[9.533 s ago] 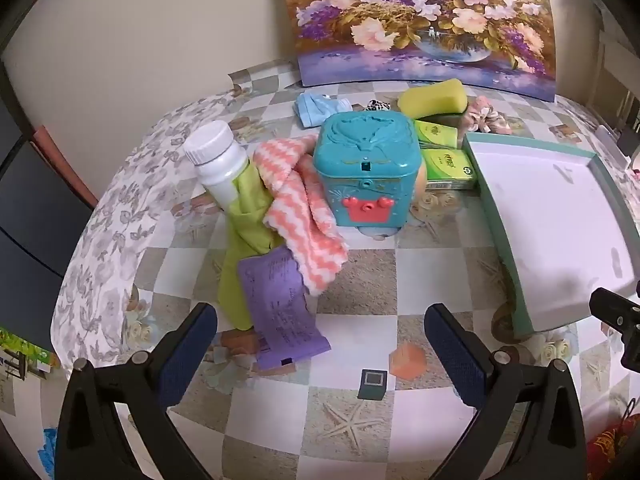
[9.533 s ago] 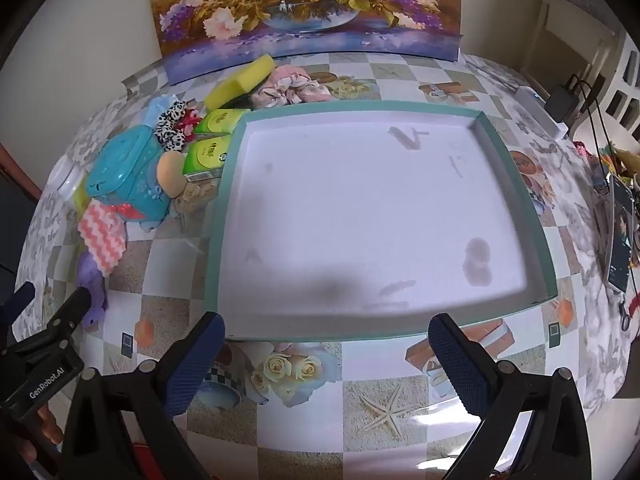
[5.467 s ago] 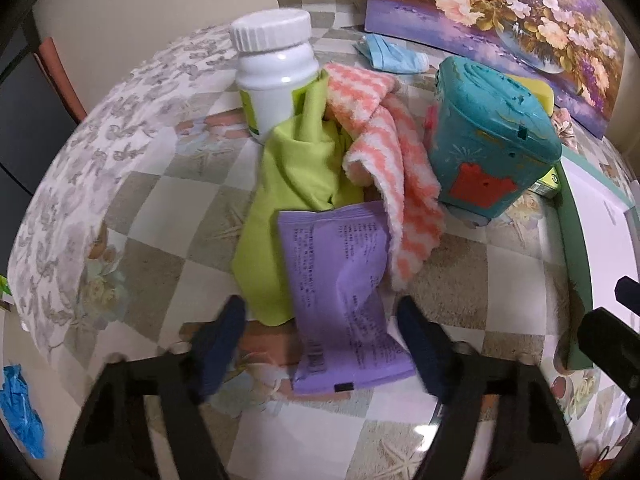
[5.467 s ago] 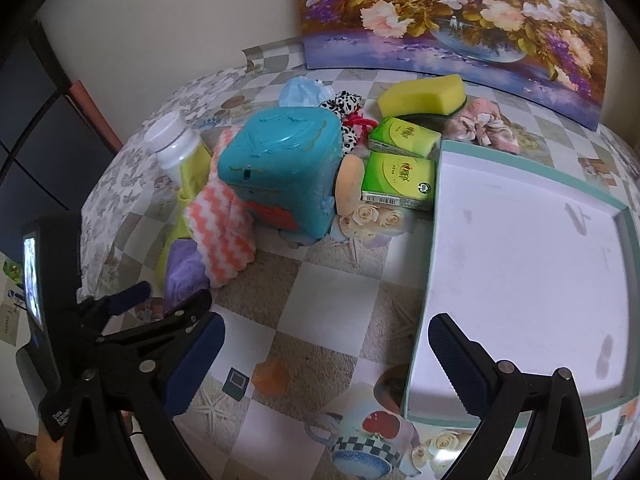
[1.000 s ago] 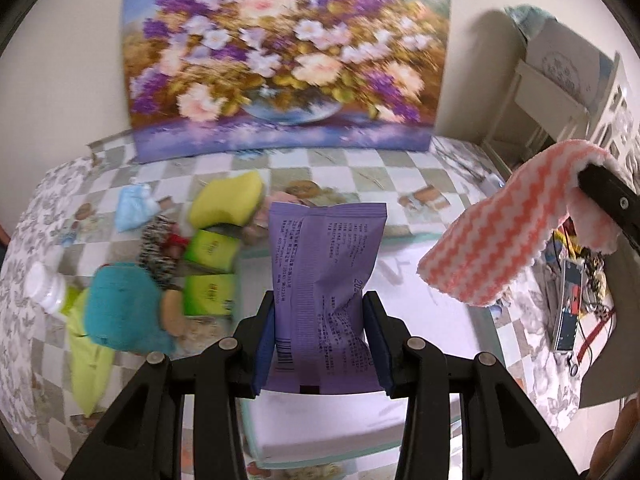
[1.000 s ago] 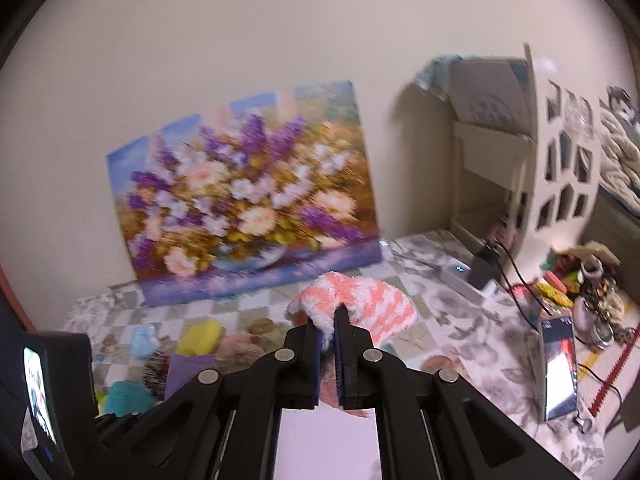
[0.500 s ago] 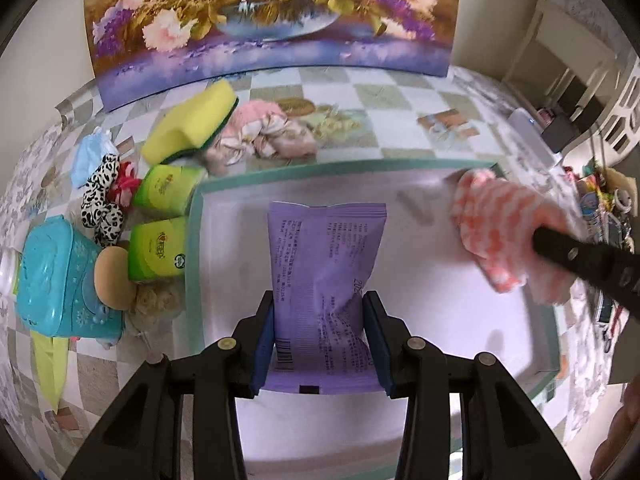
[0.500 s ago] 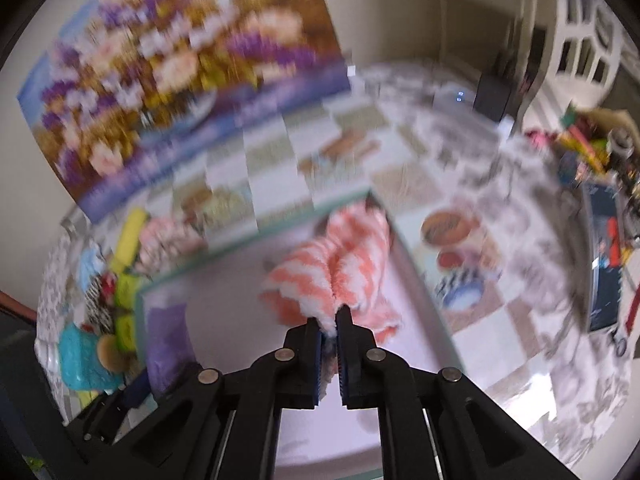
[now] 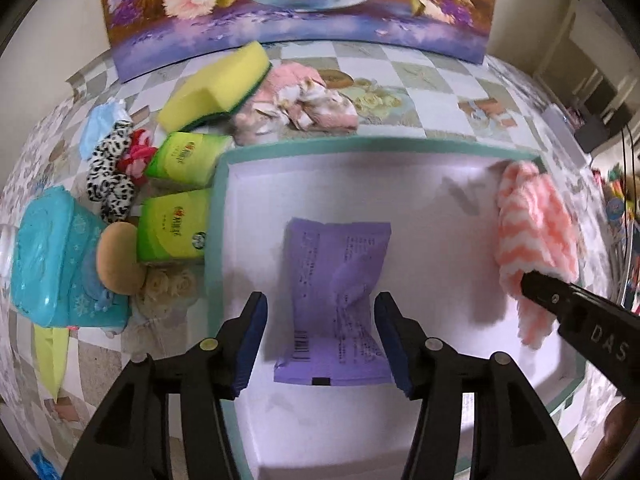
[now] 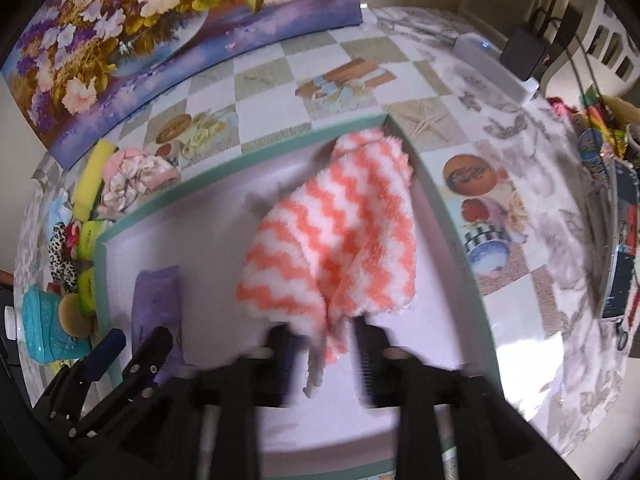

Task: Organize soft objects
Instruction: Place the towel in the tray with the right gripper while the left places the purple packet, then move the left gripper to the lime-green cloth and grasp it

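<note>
A purple soft pack point(image 9: 334, 300) lies flat in the teal-rimmed white tray point(image 9: 360, 145). My left gripper point(image 9: 322, 338) hovers over its near end with jaws opening, and the blue pads point(image 9: 253, 328) stand clear of the pack's sides. At the tray's right end rests an orange-and-white zigzag cloth point(image 10: 340, 240). My right gripper point(image 10: 324, 354) is above the cloth's near edge, its jaws opening, a loose corner hanging between them without being pinched. The same cloth point(image 9: 534, 240) and the pack point(image 10: 158, 300) show in the opposite views.
Left of the tray sit two green tissue packs point(image 9: 174, 230), a turquoise box point(image 9: 56, 264), a tan puff point(image 9: 118, 258), a leopard scrunchie point(image 9: 110, 176), a yellow sponge point(image 9: 216, 86) and a pink floral cloth point(image 9: 300, 102). A flower painting point(image 9: 296, 12) stands behind. Cables and clutter point(image 10: 600, 128) crowd the right.
Both grippers came down into the tray. The left let go of the purple pack, now lying flat. The right spread its jaws and the zigzag cloth settled at the tray's right end.
</note>
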A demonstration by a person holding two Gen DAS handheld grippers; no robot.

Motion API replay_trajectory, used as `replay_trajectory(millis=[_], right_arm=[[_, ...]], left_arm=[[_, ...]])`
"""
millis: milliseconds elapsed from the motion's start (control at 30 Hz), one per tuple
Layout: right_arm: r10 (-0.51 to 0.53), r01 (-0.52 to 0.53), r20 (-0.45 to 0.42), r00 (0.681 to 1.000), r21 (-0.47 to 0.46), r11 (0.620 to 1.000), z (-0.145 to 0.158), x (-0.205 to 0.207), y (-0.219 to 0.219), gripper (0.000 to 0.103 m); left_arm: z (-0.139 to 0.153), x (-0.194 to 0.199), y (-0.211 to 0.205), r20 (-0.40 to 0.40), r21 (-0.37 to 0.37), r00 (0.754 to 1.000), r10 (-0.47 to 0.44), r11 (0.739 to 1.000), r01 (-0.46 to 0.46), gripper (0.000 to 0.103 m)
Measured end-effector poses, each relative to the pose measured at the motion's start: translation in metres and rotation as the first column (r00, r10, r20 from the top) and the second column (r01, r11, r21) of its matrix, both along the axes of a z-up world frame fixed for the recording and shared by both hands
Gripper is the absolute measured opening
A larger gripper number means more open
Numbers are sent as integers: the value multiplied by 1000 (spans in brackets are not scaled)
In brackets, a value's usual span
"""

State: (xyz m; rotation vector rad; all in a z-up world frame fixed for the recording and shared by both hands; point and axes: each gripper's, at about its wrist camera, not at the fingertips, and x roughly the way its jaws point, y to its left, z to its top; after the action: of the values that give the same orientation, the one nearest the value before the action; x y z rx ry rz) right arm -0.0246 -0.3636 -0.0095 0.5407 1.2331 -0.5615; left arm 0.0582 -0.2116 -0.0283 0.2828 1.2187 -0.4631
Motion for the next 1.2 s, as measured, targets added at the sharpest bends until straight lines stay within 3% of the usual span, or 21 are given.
replay_trajectory(millis=[33, 200, 367, 467, 600, 800, 1033, 1200], right_arm=[[-3, 3, 5, 1000, -6, 1000, 4, 0, 0, 61], [18, -17, 28, 999, -52, 998, 24, 3, 8, 61], [52, -50, 17, 999, -110, 993, 34, 6, 19, 77], [50, -48, 13, 999, -136, 990, 39, 6, 21, 87], [20, -16, 24, 1000, -144, 989, 46, 1, 19, 97], [12, -2, 57, 998, -165, 986, 63, -5, 23, 101], [83, -62, 96, 992, -201, 978, 80, 2, 51, 102], [174, -154, 129, 976, -151, 977, 78, 17, 87, 102]], left_arm=[[2, 1, 1, 3, -1, 1000, 8, 1000, -8, 59], [11, 7, 13, -5, -24, 998, 68, 997, -68, 70], [19, 11, 23, -1, -53, 994, 110, 992, -110, 80], [26, 13, 31, 35, -56, 989, 144, 988, -142, 92], [34, 16, 43, 63, -40, 980, 191, 981, -188, 92], [54, 16, 61, 101, -36, 972, 212, 977, -210, 92], [88, 16, 103, 180, -65, 953, 245, 969, -237, 92], [101, 25, 148, 227, -40, 930, 290, 957, -289, 92]])
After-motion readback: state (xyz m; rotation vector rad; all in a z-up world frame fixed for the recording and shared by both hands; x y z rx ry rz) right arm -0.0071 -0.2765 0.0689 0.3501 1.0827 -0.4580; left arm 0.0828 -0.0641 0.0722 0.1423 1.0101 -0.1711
